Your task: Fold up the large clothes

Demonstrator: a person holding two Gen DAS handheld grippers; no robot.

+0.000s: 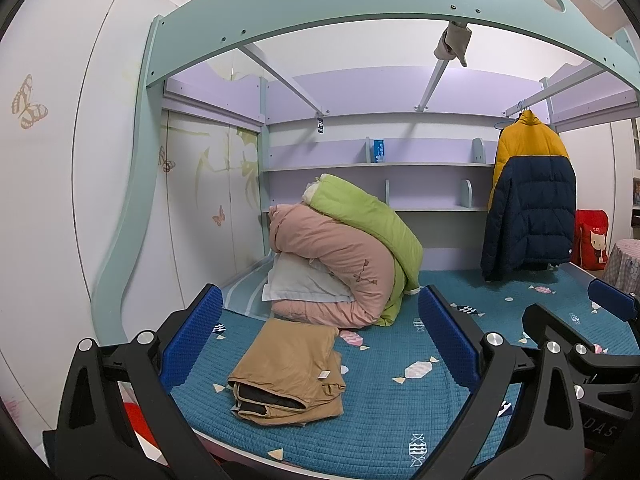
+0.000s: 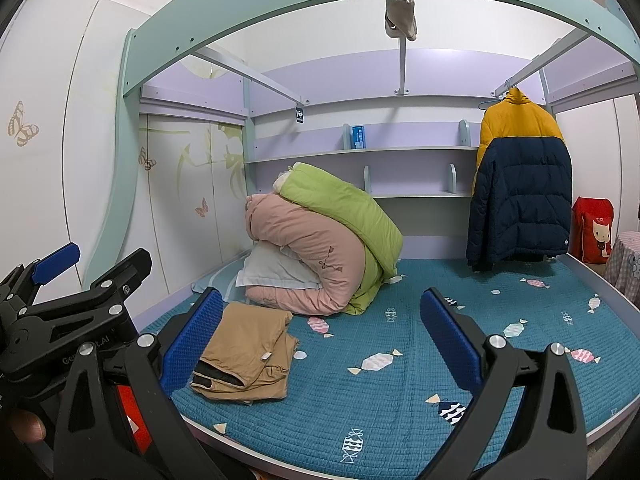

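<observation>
A folded tan garment (image 1: 286, 372) with a dark lining lies on the blue patterned bed cover (image 1: 400, 408), near the front edge; it also shows in the right wrist view (image 2: 246, 354). My left gripper (image 1: 320, 334) is open and empty, held above the bed with the garment between its blue fingers. My right gripper (image 2: 320, 336) is open and empty, with the garment by its left finger. A yellow and navy puffer jacket (image 1: 528, 196) hangs on a rail at the right; it also shows in the right wrist view (image 2: 520, 184).
Rolled pink (image 1: 340, 264) and green (image 1: 368, 220) quilts and a pale pillow (image 1: 304, 284) are piled at the back left. Shelves (image 1: 380, 166) line the back wall. A loft bed frame (image 1: 360, 4) arches overhead. A red bag (image 1: 590, 240) stands at far right.
</observation>
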